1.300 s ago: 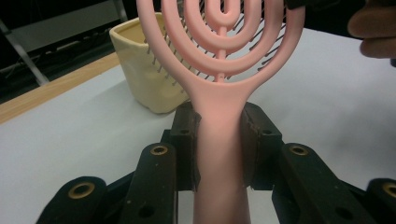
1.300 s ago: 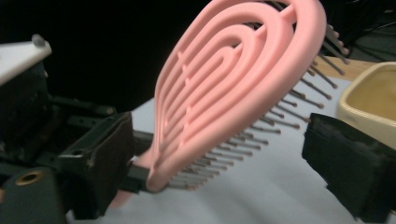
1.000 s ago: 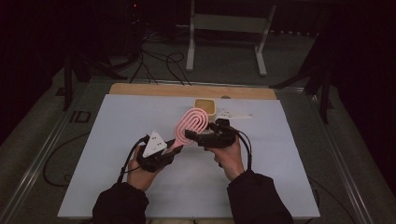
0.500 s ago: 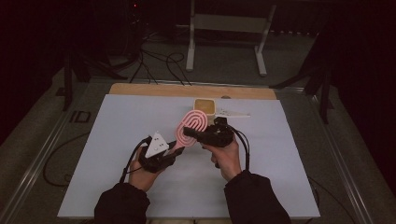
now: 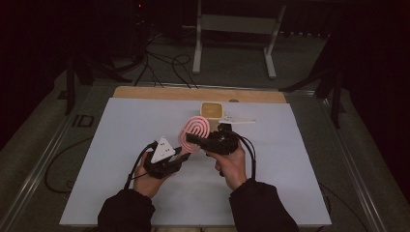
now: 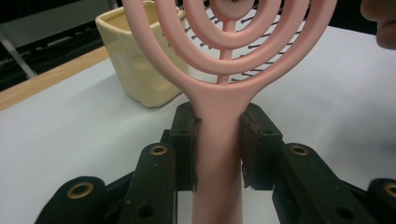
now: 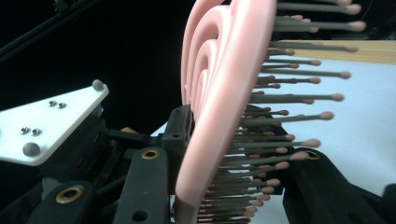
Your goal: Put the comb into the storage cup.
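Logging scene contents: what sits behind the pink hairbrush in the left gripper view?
A cream ceramic cup on the white table cover. The pink plastic hairbrush's ringed head hides its right part.

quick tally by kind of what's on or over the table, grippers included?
Grippers: 2, the left gripper and the right gripper
Pink hairbrush: 1
Cream cup: 1
White flat piece beside the cup: 1
Total: 5

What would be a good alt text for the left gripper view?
The left gripper clamps the handle of an upright pink brush, one black jaw on each side. Behind it, a cream cup stands on the white table.
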Available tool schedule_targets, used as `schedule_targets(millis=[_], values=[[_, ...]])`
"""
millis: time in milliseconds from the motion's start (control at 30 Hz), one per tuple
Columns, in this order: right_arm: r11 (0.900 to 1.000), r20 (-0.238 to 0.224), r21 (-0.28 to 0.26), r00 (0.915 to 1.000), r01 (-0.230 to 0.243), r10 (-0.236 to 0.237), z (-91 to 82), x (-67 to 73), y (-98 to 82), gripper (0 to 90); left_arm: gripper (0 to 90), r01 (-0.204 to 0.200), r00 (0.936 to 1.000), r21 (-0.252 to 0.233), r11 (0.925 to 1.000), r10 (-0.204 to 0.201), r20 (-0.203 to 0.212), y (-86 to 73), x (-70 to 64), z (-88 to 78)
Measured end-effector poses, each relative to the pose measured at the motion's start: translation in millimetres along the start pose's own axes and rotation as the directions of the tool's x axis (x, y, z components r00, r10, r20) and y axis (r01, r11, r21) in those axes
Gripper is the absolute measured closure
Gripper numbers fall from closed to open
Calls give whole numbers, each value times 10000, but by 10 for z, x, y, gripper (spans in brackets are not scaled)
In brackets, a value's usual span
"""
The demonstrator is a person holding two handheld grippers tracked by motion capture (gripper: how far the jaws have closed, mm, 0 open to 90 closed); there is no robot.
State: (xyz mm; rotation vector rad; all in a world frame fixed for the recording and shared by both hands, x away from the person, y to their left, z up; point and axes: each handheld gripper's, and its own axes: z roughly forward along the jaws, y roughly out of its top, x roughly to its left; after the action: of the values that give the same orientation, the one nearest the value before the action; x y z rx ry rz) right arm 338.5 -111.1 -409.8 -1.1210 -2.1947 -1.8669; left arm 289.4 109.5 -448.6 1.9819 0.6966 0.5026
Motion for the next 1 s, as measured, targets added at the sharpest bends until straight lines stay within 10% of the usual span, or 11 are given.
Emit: schedule_targets(millis=[367,567,1000], values=[[9994,386,-335,9992,-77,90,-23,5,8,638,341,557,9957,-404,9976,-586,-722,15,77,-91],[9995,534,-316,9986,-14,31,-76,-30,23,637,70,1136,9778,-1188,9864,-1322,-1625,20,224,-307],[9995,763,-306,9971,-11,34,-142,-80,18,637,1,1255,9715,-1601,9791,-1540,-1803,-316,370,-664]])
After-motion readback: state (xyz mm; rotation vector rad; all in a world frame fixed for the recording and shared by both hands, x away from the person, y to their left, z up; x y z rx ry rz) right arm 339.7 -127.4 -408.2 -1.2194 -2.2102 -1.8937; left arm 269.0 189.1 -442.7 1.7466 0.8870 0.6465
